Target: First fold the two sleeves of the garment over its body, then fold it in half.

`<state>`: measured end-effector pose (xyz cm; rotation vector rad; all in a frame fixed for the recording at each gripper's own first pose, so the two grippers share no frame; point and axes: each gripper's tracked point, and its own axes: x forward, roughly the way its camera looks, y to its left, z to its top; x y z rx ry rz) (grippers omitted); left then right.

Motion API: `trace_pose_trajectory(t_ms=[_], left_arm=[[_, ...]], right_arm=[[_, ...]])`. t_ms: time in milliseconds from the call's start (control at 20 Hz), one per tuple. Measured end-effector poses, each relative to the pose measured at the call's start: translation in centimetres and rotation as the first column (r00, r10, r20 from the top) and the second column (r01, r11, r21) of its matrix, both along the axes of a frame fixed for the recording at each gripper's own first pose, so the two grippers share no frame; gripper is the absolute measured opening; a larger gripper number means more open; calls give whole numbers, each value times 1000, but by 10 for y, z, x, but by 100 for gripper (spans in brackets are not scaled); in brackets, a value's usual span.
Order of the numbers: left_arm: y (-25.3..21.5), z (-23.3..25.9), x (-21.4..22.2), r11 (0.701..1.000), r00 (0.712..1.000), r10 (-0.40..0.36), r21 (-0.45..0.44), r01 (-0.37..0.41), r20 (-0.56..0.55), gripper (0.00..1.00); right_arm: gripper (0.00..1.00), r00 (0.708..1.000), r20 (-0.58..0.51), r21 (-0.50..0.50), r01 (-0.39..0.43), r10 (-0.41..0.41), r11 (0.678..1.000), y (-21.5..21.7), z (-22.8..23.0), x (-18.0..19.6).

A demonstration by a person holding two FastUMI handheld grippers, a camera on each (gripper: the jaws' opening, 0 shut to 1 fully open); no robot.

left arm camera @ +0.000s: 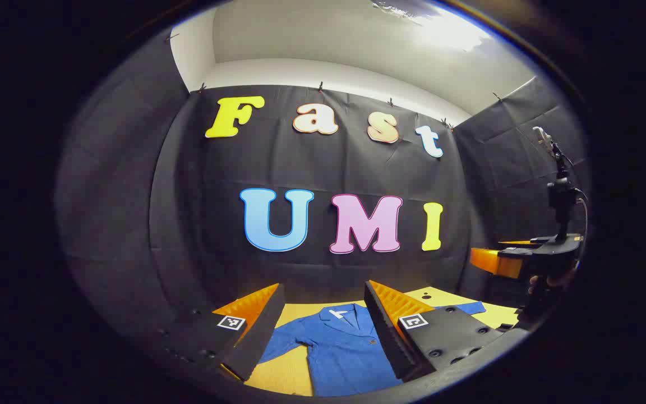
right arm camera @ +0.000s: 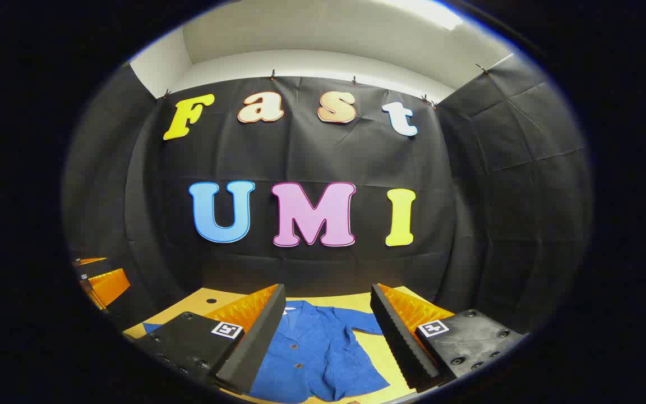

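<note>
A blue buttoned jacket (left arm camera: pixel 341 348) lies flat on the yellow table (left arm camera: pixel 295 376), collar toward the back wall. One sleeve (left arm camera: pixel 278 342) spreads to the left and the other sleeve (left arm camera: pixel 466 307) shows past my right-hand finger. My left gripper (left arm camera: pixel 323 300) hangs open above the jacket, nothing between its fingers. In the right gripper view the jacket (right arm camera: pixel 314 353) lies below the open right gripper (right arm camera: pixel 328 297), with a sleeve (right arm camera: pixel 365 322) spread right. The right gripper (left arm camera: pixel 502 259) also shows at the far right of the left gripper view, held by a hand (left arm camera: pixel 541 283).
Black cloth walls close the booth behind and at both sides. The table's (right arm camera: pixel 211 296) back edge meets the wall. The left gripper's orange fingers (right arm camera: pixel 101 283) show at the far left of the right gripper view.
</note>
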<state>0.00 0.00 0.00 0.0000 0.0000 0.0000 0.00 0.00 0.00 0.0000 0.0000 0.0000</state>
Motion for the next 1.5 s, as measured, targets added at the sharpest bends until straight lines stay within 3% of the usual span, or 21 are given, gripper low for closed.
trace_pose_trajectory(t_ms=[350,400,450,600,650,700,1100,1350,1500], left_arm=[[-3,-11,-5,999,999,11,-39,-12,-31,82],[-4,-11,-4,999,999,16,-41,-17,-34,82],[-6,-11,-2,999,999,22,-43,-24,-43,82],[-11,5,5,997,998,50,-55,-51,-34,82],[-18,12,9,996,999,44,-72,-45,-13,82],[-24,17,15,996,999,38,-85,-38,-2,82],[-41,34,57,997,998,61,-57,-60,0,82],[-41,28,67,992,994,102,-66,-104,-32,82],[-45,28,68,991,992,120,-47,-122,-32,82]], right_arm=[[97,1000,-15,9,-24,24,1000,3,-5,-1],[88,999,-20,9,-30,30,1000,4,-7,0],[97,999,-26,8,-35,35,999,3,-9,2],[97,998,-46,9,-51,51,999,0,-13,8],[88,997,-51,12,-59,60,998,-1,-14,11],[97,996,-60,11,-68,69,998,-2,-15,15],[97,995,-35,28,-96,97,995,-20,5,72],[97,992,-68,71,-99,104,993,-29,-11,101],[97,985,-147,81,-83,94,993,-50,-42,124]])
